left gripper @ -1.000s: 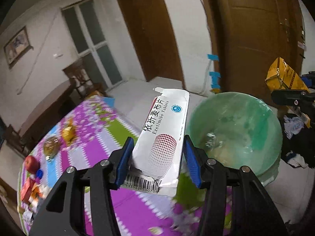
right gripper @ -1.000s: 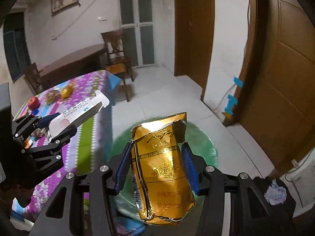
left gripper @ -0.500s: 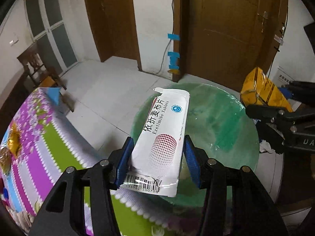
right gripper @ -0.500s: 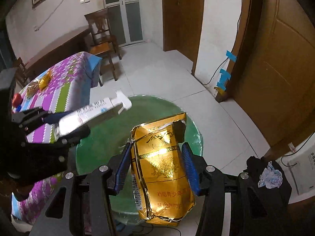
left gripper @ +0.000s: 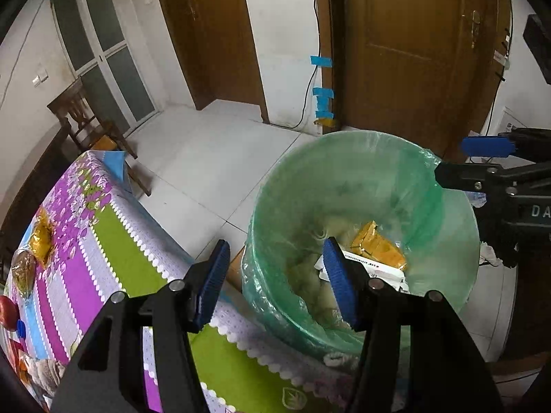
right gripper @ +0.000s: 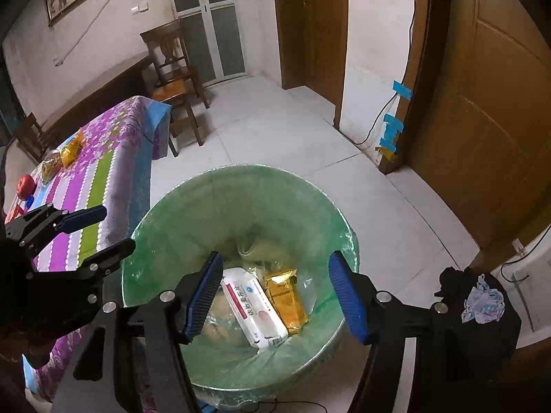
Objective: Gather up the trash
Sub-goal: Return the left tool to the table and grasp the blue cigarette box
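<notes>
Both jaws spread wide, nothing held: left gripper (left gripper: 275,275) over the table edge beside the bin, right gripper (right gripper: 275,289) above the bin's mouth. Green-lined trash bin (right gripper: 165,237) stands on bare tile floor (right gripper: 275,127), touching the tablecloth (left gripper: 113,241) edge. Inside, at bottom: white tablet pack (right gripper: 253,309) & gold packet (right gripper: 286,297), side by side, touching.

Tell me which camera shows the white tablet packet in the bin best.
The right wrist view: the white tablet packet lies fully visible beside the gold packet in the green-lined bin. The left wrist view shows only its edge under the gold packet.
</notes>
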Demonstrator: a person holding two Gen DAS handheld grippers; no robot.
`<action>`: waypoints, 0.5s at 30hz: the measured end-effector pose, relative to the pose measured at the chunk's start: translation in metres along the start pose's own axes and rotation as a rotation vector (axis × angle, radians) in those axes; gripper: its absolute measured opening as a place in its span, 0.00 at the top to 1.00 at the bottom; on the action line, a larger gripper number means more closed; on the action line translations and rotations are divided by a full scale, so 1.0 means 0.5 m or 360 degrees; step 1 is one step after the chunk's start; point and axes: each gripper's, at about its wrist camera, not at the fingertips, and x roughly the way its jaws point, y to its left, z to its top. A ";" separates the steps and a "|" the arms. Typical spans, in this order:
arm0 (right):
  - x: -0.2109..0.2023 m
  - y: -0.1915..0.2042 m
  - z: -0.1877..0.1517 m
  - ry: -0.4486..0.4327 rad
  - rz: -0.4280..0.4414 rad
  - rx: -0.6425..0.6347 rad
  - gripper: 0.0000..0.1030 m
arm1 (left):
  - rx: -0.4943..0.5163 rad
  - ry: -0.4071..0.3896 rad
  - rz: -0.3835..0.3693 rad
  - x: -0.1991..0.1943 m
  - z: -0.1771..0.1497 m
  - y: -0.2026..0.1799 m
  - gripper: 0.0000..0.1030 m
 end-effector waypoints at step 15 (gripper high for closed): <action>-0.056 0.048 -0.073 -0.0268 0.0006 0.0064 0.31 | -0.0161 -0.0102 0.0250 -0.053 -0.085 0.062 0.34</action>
